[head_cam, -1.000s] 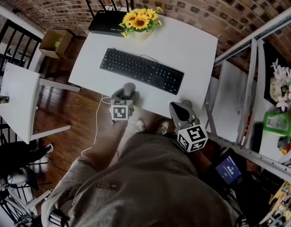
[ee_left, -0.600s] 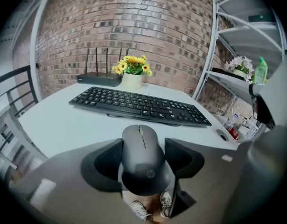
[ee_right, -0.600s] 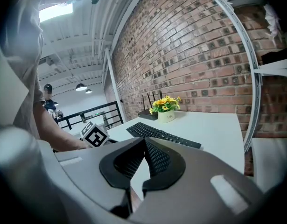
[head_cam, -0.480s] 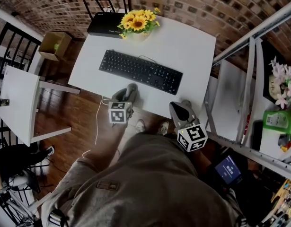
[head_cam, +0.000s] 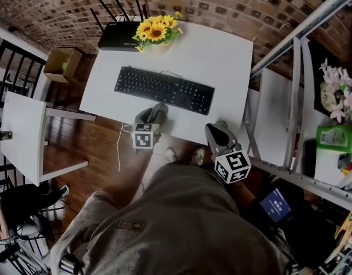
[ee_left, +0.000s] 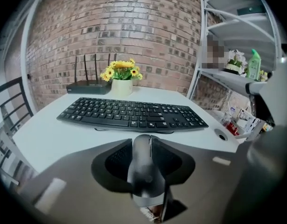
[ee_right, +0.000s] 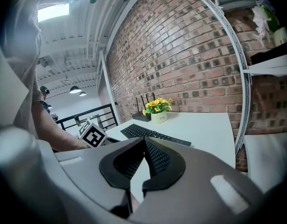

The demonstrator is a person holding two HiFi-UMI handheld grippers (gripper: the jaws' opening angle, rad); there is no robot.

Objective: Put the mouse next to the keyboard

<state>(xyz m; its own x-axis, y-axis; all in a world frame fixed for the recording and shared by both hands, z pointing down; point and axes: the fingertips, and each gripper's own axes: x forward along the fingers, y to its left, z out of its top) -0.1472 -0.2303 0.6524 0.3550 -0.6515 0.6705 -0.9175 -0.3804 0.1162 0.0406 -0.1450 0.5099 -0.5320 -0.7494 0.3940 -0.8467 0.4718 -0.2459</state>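
Note:
A grey mouse (ee_left: 145, 164) stands between the pads of my left gripper (ee_left: 144, 158), whose jaws have just been closing and now press on its sides. In the head view the left gripper (head_cam: 155, 114) is over the front edge of the white table (head_cam: 221, 56), just in front of the black keyboard (head_cam: 163, 89), and it hides the mouse there. The keyboard (ee_left: 131, 113) lies across the table a short way beyond the mouse. My right gripper (head_cam: 218, 133) hovers at the table's front right corner, and its jaws (ee_right: 143, 146) meet at the tips with nothing between them.
A pot of sunflowers (head_cam: 155, 34) and a black router (head_cam: 118, 36) stand at the table's back left. A white cable (head_cam: 119, 148) hangs off the front edge. A metal shelf rack (head_cam: 290, 96) stands to the right, a small white side table (head_cam: 24, 130) to the left.
The left gripper's jaws look narrower than a second ago, and it has stayed at the table's front edge. The right gripper has kept still. The head view has shifted a little.

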